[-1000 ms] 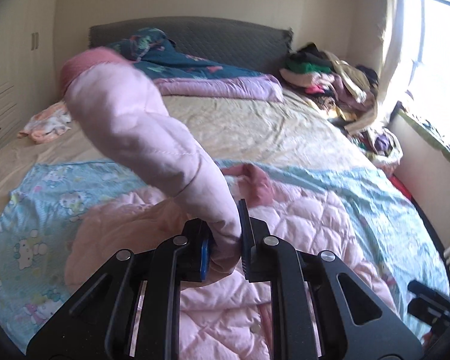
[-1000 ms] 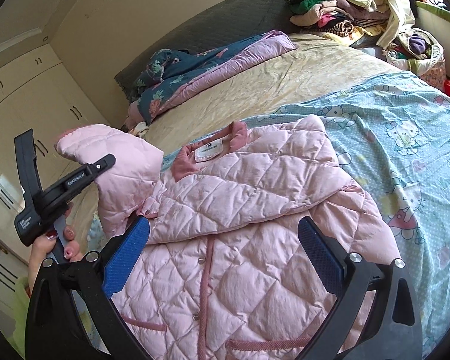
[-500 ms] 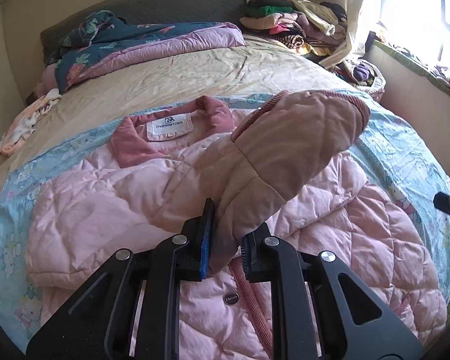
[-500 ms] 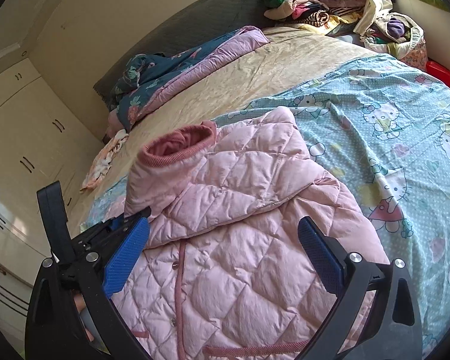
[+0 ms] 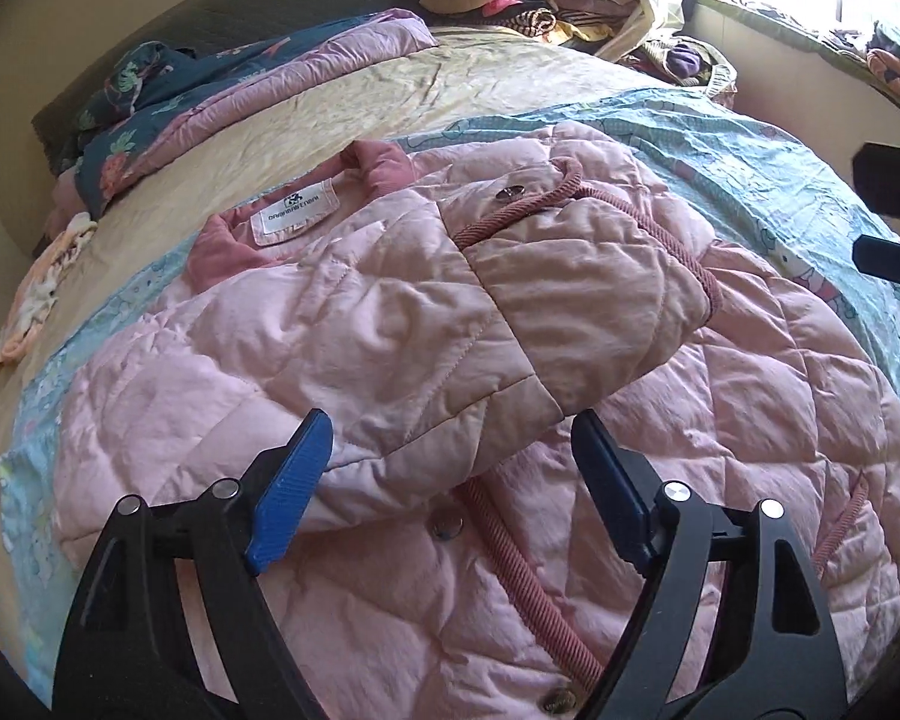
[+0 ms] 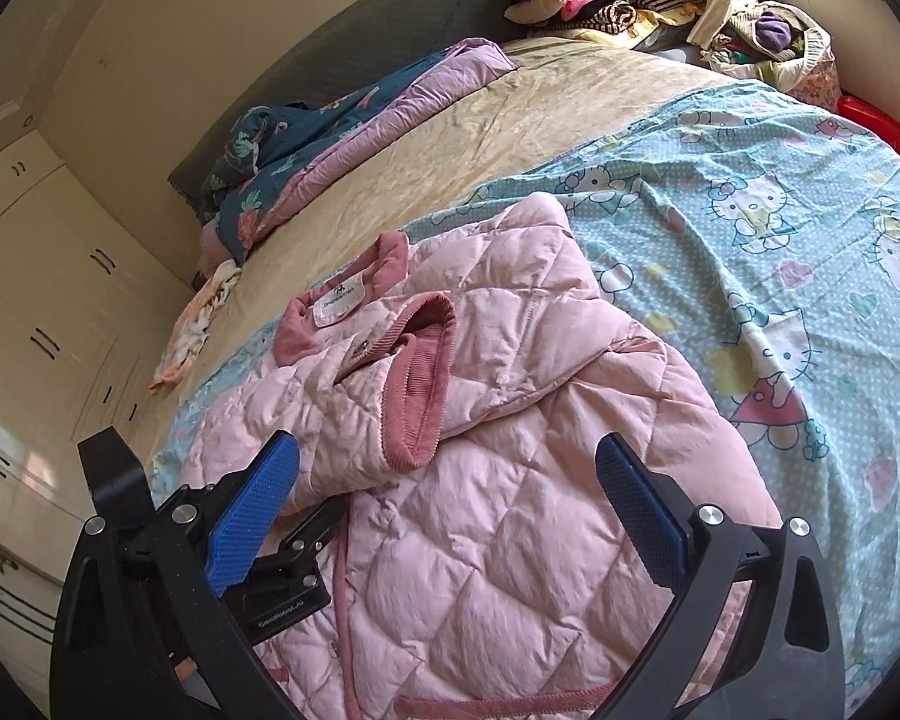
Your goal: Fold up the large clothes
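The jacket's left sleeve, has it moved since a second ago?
Yes. The sleeve came down from mid-air and now lies across the jacket front, below the collar label.

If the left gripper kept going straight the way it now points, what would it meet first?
Most likely the folded-over sleeve of the pink quilted jacket. It lies right ahead of the left gripper, whose jaws have just been opening and stand clear of it. Depth is uncertain.
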Tool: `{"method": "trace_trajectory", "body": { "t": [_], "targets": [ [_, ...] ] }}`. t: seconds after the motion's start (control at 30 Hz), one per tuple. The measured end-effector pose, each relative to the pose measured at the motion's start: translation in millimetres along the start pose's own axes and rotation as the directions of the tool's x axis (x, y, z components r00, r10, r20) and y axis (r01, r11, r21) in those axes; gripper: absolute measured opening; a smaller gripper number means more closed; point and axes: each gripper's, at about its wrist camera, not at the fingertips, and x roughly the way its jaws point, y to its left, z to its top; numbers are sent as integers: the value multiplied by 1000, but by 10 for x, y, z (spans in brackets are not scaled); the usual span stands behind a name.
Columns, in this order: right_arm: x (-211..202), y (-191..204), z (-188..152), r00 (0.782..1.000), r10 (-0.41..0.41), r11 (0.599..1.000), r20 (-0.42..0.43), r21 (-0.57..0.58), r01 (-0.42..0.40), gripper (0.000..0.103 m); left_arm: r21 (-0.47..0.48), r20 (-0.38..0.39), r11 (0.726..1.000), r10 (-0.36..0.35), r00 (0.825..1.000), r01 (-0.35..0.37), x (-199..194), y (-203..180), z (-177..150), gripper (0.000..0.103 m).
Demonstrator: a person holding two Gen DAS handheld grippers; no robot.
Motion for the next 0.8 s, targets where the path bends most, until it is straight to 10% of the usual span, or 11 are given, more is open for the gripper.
{"method": "trace_trajectory", "body": {
  "t": [0.4,0.8],
  "targets": [
    [491,151,-76,993,39,999,-111,38,-35,99,-210,7,978,2,1000,-1,-363,847,-227,93],
    [1048,215,-171,983,67,985,-171,167,-38,89,-452,38,892,12,999,7,-568,1798,-476,93]
  ]
}}
